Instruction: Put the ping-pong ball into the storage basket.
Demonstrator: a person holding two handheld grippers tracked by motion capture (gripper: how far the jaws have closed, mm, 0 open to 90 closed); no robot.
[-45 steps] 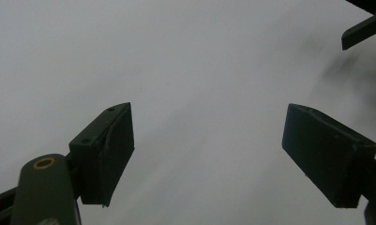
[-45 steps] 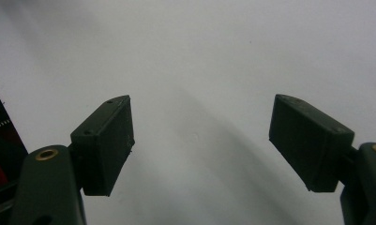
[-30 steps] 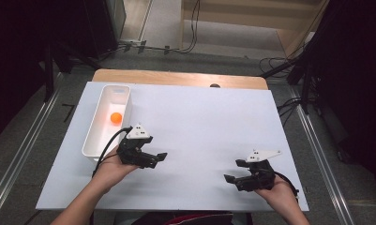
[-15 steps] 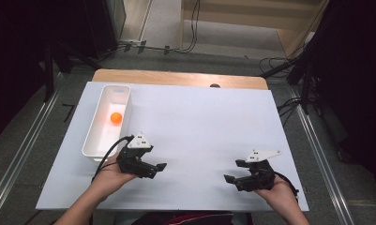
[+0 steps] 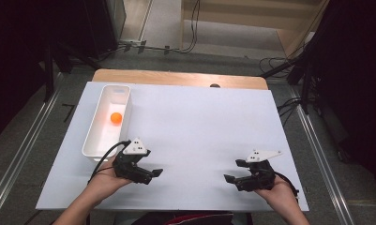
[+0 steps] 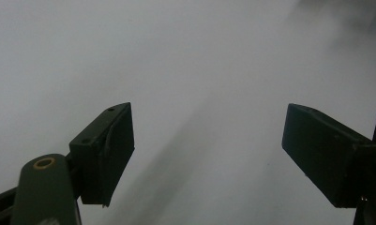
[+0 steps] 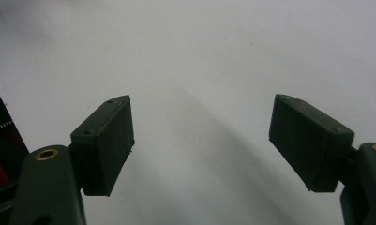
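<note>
1. Resting both hands low near the tabletop [image 5: 199, 126] front edge, clear of the white tray [image 5: 93, 149].
2. Keeping the orange ball [image 5: 116, 117] lying in that tray, at 11 o'clock from the left gripper [image 5: 150, 175].
3. Left fingers [image 6: 106, 150] spread wide, grasping nothing.
4. Right gripper [image 5: 231, 178] likewise released, fingers [image 7: 106, 145] empty above bare white surface.

White board [image 5: 199, 126] covers the table top; a strip of wooden table edge [image 5: 176, 77] shows at its far side. Grey carpet-like floor [image 5: 49, 131] around it, with metal rails [image 5: 17, 159] along the left and right [image 5: 321, 164]. Black cables [image 5: 279, 63] trail on the floor behind. Dark curtains or panels [image 5: 35, 37] on both sides. A pale wooden panel [image 5: 251, 14] stands at the back.
</note>
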